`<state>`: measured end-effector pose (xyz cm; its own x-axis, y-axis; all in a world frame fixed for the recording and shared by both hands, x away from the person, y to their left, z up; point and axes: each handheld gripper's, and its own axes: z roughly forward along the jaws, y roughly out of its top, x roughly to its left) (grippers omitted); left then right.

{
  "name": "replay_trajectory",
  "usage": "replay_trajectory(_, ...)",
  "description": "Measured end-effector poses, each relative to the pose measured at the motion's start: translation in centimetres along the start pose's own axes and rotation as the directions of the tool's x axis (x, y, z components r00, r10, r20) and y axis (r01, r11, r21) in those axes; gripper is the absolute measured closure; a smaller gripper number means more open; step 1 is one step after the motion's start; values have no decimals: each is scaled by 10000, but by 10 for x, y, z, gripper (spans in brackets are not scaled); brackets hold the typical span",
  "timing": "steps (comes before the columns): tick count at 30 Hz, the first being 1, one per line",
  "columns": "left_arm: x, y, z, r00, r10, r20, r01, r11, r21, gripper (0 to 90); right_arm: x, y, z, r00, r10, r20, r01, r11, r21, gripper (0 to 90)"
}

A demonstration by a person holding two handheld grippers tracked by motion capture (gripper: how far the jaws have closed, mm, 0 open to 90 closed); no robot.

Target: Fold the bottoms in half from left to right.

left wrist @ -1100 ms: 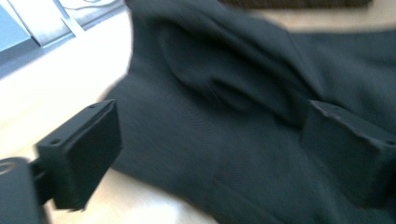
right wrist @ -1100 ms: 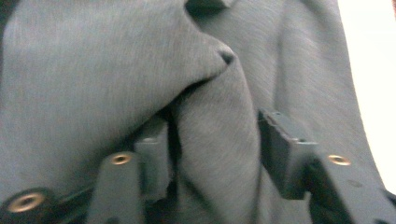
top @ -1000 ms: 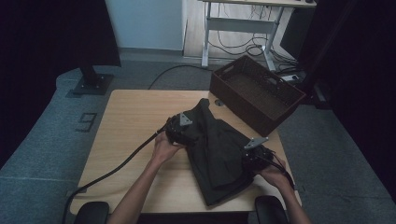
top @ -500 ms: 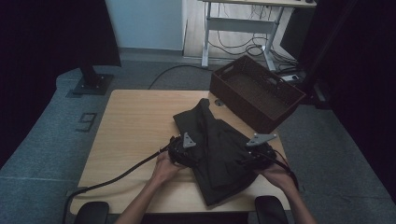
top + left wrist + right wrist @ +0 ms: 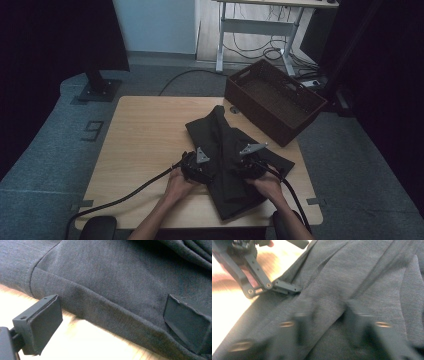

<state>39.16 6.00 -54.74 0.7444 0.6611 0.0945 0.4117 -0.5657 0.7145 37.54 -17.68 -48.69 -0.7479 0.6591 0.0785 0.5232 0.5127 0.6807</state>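
A dark grey garment [image 5: 231, 155] lies folded on the wooden table [image 5: 145, 135], its long axis running from the wicker basket [image 5: 275, 100] at the far right corner back toward the person's edge; both grippers work at the end farthest from the basket. The left gripper [image 5: 197, 167] sits at the garment's left hem, jaws wide apart; in the left gripper view one pad [image 5: 41, 322] hovers over bare wood and the other [image 5: 187, 320] rests on cloth, so the folded edge runs between them, not yet pinched. The right gripper [image 5: 250, 165] sits over the garment's middle, nearer the basket's side; its jaws have just been closing, with a ridge of cloth between the blurred fingers [image 5: 302, 327]; whether they press on it I cannot tell. The left gripper seems nearer a clean edge grab.
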Motion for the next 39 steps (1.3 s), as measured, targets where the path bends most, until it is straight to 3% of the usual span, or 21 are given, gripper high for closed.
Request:
replay_trajectory(3,0,-1,-1,10000,28,-90,-28,10000,16,21,3,3,-11,9985,-416,365,420,9991,-108,839)
replay_trajectory(6,1,-1,-1,10000,-40,-86,41,10000,75,22,-1,7,-31,9923,-679,1031,694,9975,-110,848)
replay_trajectory(10,5,-4,-3,9998,39,-220,-36,9998,172,22,-24,6,-55,9819,-429,1845,470,9987,-178,848)
replay_trajectory(13,13,-9,-7,9996,-149,-227,156,9995,273,41,-44,3,-68,9710,-128,2387,181,9996,-199,848)
replay_trajectory(19,20,-13,-10,9990,-276,-354,288,9990,341,53,-82,-1,-78,9360,-38,3520,-21,9999,162,846)
replay_trajectory(21,19,-13,-11,9990,-143,-427,155,9995,293,55,-94,-4,-77,9291,58,3697,-215,9990,382,819)
replay_trajectory(22,19,-13,-11,9990,-122,-429,136,9994,325,55,-99,-7,-74,9282,137,3719,-377,9976,573,771)
replay_trajectory(23,18,-13,-12,9989,-21,-464,38,9994,349,58,-104,-10,-72,9203,101,3910,-442,9960,782,704)
replay_trajectory(25,14,-12,-16,9977,213,-641,-196,9995,257,83,-111,-15,-71,8947,62,4466,-582,9930,1028,584)
replay_trajectory(26,12,-11,-19,9985,190,-520,-182,9997,148,84,-113,-17,-73,8901,256,4551,-732,9935,874,538)
replay_trajectory(28,6,-9,-23,10000,-65,32,66,9998,-177,83,-114,-19,-81,8953,720,4396,-970,9947,346,483)
replay_trajectory(31,-1,-8,-24,9978,-320,576,343,9986,-396,83,-109,-21,-82,9259,960,3654,-1031,9947,0,455)
replay_trajectory(34,-6,-11,-18,9985,-167,520,169,9999,-30,83,-103,-26,-68,9457,781,3154,-895,9957,218,458)
replay_trajectory(36,-6,-14,-15,9992,-91,384,81,9996,258,79,-102,-32,-55,9472,741,3119,-946,9942,512,462)
replay_trajectory(39,-5,-14,-15,9997,25,242,-34,9993,366,76,-106,-43,-38,9381,761,3378,-1139,9891,934,470)
